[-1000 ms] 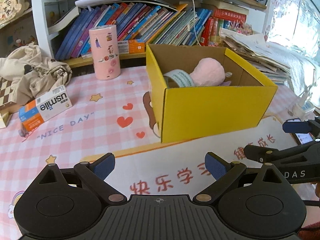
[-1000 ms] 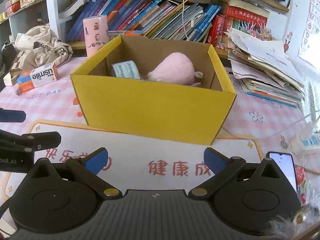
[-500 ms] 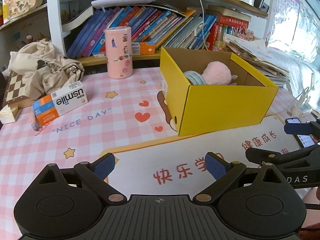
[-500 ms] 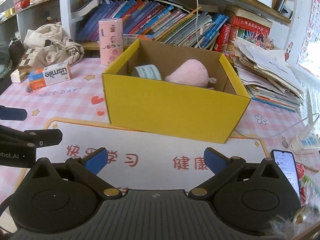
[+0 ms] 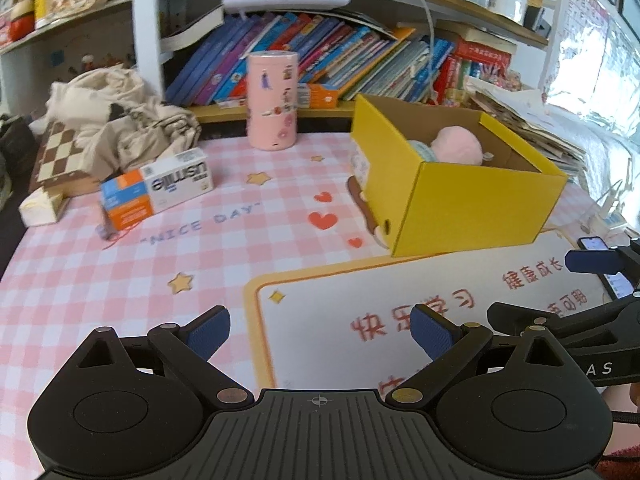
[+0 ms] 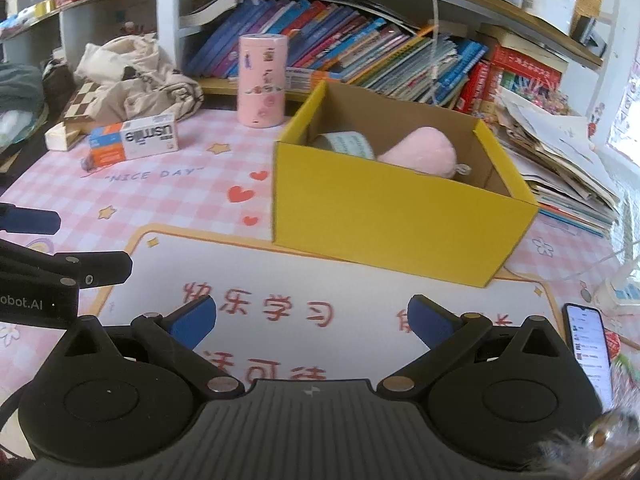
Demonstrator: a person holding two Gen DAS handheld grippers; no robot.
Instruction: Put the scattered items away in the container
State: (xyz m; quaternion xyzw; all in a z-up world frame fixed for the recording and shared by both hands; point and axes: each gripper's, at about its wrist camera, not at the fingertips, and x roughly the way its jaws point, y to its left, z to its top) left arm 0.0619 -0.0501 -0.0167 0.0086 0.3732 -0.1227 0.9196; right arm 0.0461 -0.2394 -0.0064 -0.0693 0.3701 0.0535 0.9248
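A yellow cardboard box (image 5: 472, 204) (image 6: 384, 224) stands on the desk mat. Inside it lie a pink plush toy (image 5: 456, 146) (image 6: 420, 156) and a roll of tape (image 6: 348, 144). A white and orange usmile box (image 5: 158, 190) (image 6: 134, 142) lies on the pink checked cloth to the left. A pink cylinder (image 5: 272, 100) (image 6: 262, 80) stands upright by the bookshelf. My left gripper (image 5: 320, 336) is open and empty, low over the mat's near left edge. My right gripper (image 6: 312, 322) is open and empty too, in front of the yellow box.
Books fill the shelf (image 5: 340, 64) behind. A cloth bag (image 5: 120, 120) and a chessboard (image 5: 60, 156) lie far left. A paper stack (image 6: 560, 160) sits right of the box, a phone (image 6: 590, 344) near the right edge, and a white power strip (image 6: 620, 292) by it.
Both grippers have pulled back and risen away from the yellow box, which looks smaller now. The left view has swung leftward, bringing the usmile box more to the middle.
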